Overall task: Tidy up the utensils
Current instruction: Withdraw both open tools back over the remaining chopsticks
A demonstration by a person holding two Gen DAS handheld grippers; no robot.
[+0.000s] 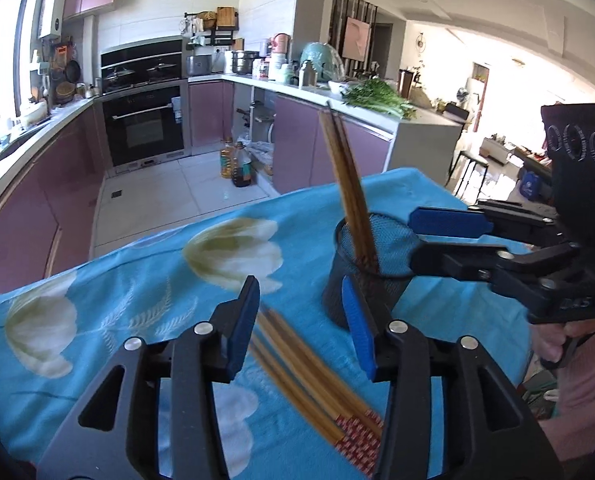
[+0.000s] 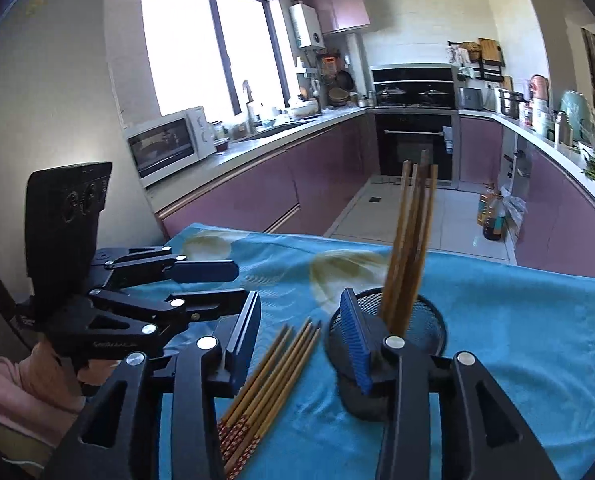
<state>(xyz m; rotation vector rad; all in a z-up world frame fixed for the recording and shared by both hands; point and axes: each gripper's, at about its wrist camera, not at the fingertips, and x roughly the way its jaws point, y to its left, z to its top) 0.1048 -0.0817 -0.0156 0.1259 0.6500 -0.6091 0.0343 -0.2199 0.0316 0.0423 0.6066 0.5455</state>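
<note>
Left claw [image 1: 303, 322] released, nothing btwn pads, just left of mesh cup [image 1: 371, 268] on blue-cloth desk [image 1: 137, 280]. Loose chopsticks [image 1: 309, 376] lie flat left of cup. Standing chopsticks [image 1: 347, 184] lean inside cup. Right claw [image 2: 301, 336] released, empty, hovering near cup's front.

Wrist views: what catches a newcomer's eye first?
The black mesh holder on the blue flowered cloth, with chopsticks standing in it. Beside it, loose chopsticks lie flat on the cloth. Left gripper and right gripper are both open and empty.
</note>
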